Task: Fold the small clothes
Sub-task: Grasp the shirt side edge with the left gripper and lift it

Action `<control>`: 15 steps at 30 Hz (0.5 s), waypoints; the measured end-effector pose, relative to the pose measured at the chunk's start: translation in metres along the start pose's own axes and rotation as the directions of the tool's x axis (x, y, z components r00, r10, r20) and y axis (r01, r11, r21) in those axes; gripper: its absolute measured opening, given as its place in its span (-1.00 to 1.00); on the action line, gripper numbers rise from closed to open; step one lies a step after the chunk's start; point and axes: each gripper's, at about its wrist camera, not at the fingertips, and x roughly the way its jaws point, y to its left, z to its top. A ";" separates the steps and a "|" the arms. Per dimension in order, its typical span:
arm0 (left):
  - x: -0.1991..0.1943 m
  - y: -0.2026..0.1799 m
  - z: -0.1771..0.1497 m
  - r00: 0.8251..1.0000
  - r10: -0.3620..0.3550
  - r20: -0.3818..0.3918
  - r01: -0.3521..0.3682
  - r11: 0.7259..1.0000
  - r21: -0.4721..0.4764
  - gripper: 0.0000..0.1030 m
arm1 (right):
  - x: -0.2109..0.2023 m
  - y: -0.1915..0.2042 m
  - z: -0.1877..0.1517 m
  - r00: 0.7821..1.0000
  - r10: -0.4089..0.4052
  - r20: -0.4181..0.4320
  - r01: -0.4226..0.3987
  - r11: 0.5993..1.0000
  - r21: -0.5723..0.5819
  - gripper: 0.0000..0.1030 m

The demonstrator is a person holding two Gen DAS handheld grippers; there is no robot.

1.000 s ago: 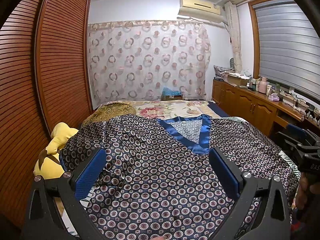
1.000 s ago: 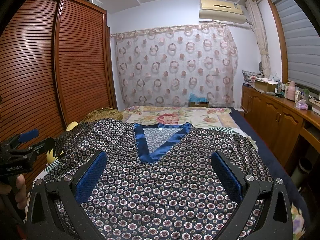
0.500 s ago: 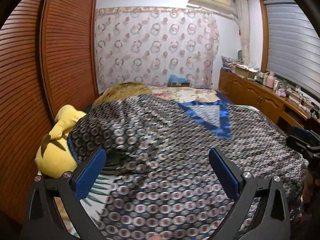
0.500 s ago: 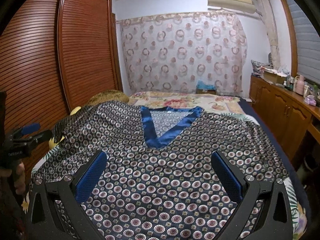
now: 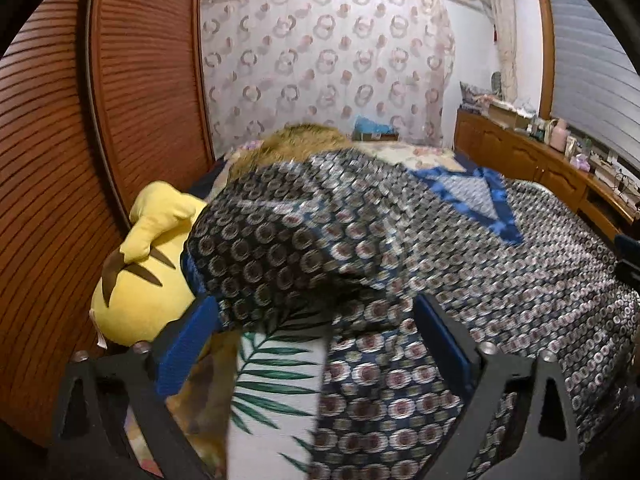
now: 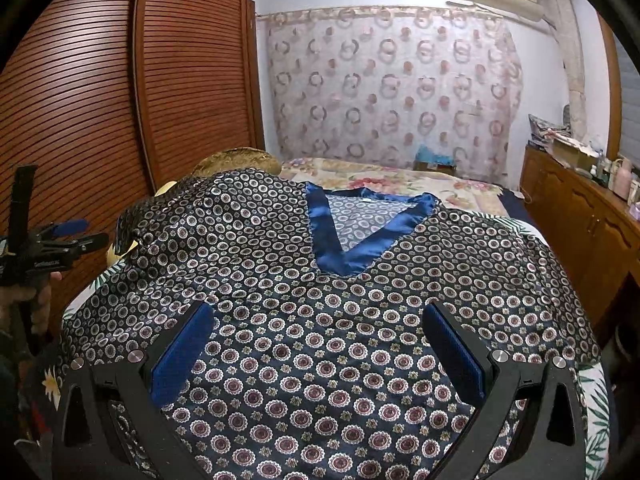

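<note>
A dark navy satin top (image 6: 320,320) with a ring pattern and a blue V-neck (image 6: 344,256) lies spread on the bed, neck away from me. My right gripper (image 6: 316,344) is open and hovers low over its lower middle. My left gripper (image 5: 316,344) is open at the top's left side, over its left sleeve (image 5: 288,256) and the bare leaf-print sheet (image 5: 276,380). The left gripper also shows in the right wrist view (image 6: 60,240), held at the bed's left edge. The left wrist view is motion-blurred.
A yellow plush toy (image 5: 144,264) lies by the sleeve against the slatted wooden wardrobe (image 6: 100,120). A brown furry cushion (image 6: 236,160) sits behind the top. A wooden cabinet with bottles (image 6: 580,208) runs along the right. A patterned curtain (image 6: 392,92) hangs at the back.
My left gripper has swung left, off the body of the top to its left sleeve and the bed edge. My right gripper has moved slightly forward and lower.
</note>
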 end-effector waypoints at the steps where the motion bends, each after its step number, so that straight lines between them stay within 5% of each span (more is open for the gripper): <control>1: 0.003 0.003 -0.001 1.000 -0.002 -0.008 0.002 1.000 0.003 0.77 | 0.002 0.001 0.001 1.000 0.001 -0.001 -0.001 1.000 -0.003 1.00; 15: 0.061 0.026 0.006 0.981 0.054 -0.187 -0.039 0.996 0.083 0.08 | 0.030 0.010 0.002 0.999 0.034 -0.025 -0.034 0.999 -0.033 1.00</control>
